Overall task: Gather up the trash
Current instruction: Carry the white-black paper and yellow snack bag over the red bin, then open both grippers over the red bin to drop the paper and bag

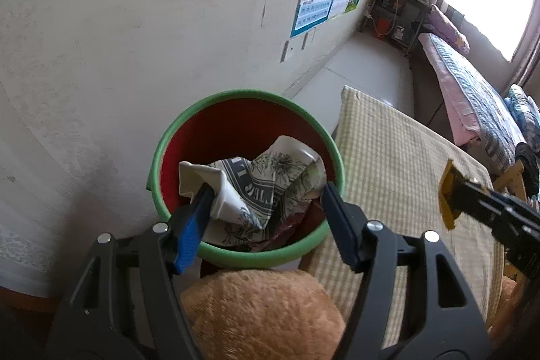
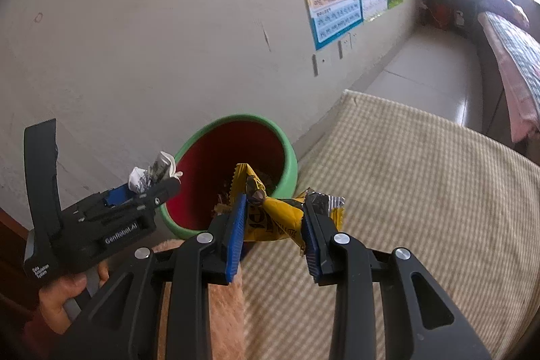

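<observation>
Green-rimmed bin [image 1: 189, 137]: red inside, standing against the wall, left of the checked cushion [image 1: 398, 164].
Left gripper [image 1: 266, 215]: held over the bin's mouth, jaws spread wide around a crumpled printed paper [image 1: 260, 188]; the left blue pad touches it, the right stands just clear, so a firm grip cannot be told.
Right gripper [image 2: 273, 225]: jaws closed partway, pinching a yellow snack wrapper [image 2: 270, 218] at the bin's near right edge.
Near foreground: tan plush surface [image 1: 263, 316].
</observation>
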`<state>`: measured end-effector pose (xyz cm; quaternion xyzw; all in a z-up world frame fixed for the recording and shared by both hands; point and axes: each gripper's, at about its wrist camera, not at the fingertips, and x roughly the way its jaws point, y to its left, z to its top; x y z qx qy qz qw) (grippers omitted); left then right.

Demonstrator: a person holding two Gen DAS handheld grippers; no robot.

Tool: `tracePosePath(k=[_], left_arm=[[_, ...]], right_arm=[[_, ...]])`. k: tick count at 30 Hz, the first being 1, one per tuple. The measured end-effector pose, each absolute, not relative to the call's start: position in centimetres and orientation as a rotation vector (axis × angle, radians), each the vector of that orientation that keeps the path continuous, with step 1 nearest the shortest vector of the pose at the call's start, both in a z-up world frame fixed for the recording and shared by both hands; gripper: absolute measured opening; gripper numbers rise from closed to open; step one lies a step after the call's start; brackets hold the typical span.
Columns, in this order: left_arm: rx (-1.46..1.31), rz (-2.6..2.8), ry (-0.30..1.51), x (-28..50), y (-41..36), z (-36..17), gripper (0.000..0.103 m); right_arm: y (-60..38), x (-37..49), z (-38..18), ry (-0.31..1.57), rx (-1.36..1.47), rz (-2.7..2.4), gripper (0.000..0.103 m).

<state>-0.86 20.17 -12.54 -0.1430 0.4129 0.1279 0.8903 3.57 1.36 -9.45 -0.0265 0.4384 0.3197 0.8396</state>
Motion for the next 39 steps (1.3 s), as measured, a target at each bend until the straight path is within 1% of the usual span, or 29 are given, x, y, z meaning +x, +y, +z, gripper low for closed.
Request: tracePosePath(k=[17,27,39], left_arm=[[-0.294,0.305,0.88,1.4,24.1,-14.0,0.063],[-0.291,0.307,0.901,2.7,24.9,-14.9,0.063],[-0.29,0.315,0.933,3.6,25.5,-16.2,0.063]], right_arm=[[7.5,7.3,-10.1,0.958,-0.05,0.749,0.031],[8.6,8.9,-10.8,1.003,0.004,0.759,0.031],[9.6,9.5,-10.9,1.011,0.012,0.767,0.032]])
